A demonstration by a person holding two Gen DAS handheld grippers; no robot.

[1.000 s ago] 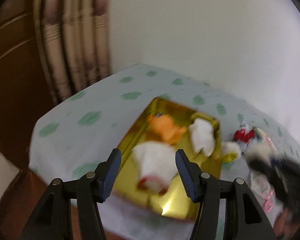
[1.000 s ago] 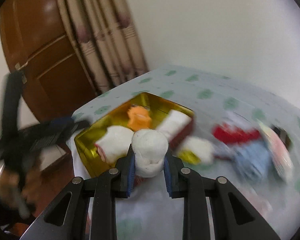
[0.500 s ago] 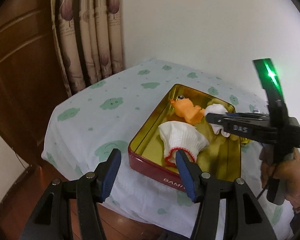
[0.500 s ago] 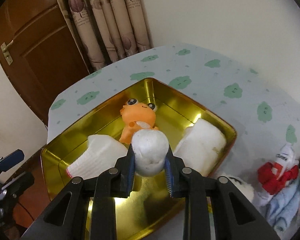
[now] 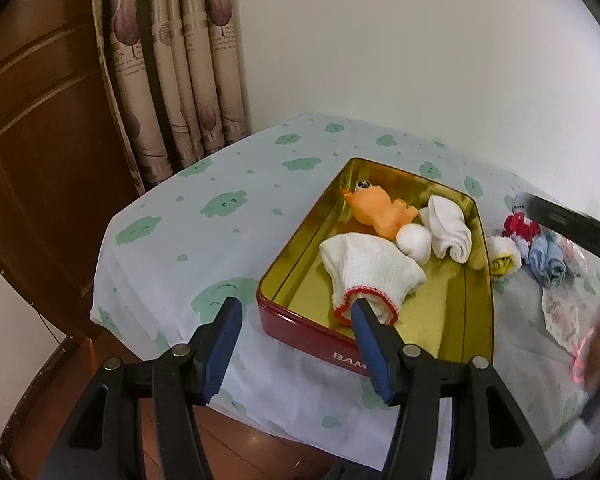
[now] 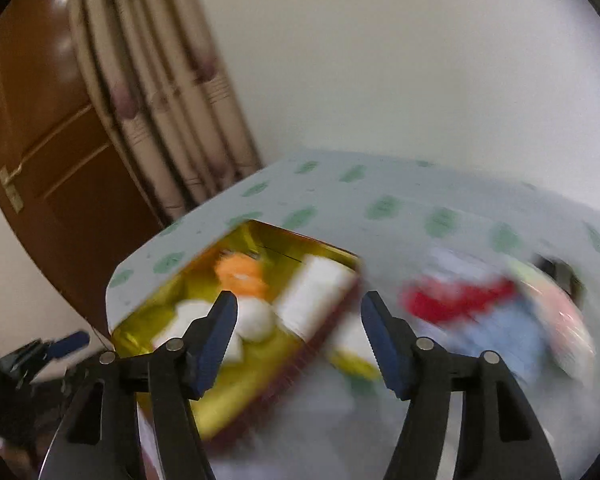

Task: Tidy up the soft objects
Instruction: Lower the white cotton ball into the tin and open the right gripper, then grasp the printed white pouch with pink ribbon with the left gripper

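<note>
A red tin with a gold inside (image 5: 300,330) stands on the table. In it lie an orange toy (image 5: 380,213), a white ball (image 5: 413,240), a white rolled sock (image 5: 450,228) and a white glove with red trim (image 5: 366,274). My left gripper (image 5: 296,322) is open and empty at the tin's near left corner. My right gripper (image 6: 298,316) is open and empty, above the tin's right edge; its view is blurred. The white ball (image 6: 256,320) lies in the tin (image 6: 220,396) behind its left finger.
To the right of the tin lie a yellow and white toy (image 5: 502,258), a red item (image 5: 520,228), blue rolled cloths (image 5: 546,260) and a clear packet (image 5: 560,312). The table has a green-spotted cloth (image 5: 204,220). A curtain (image 5: 172,80) and a wooden door (image 5: 32,120) stand at left.
My right gripper has opened and let go of the white ball, which now lies in the tin. It has pulled back and to the right. My left gripper has barely moved.
</note>
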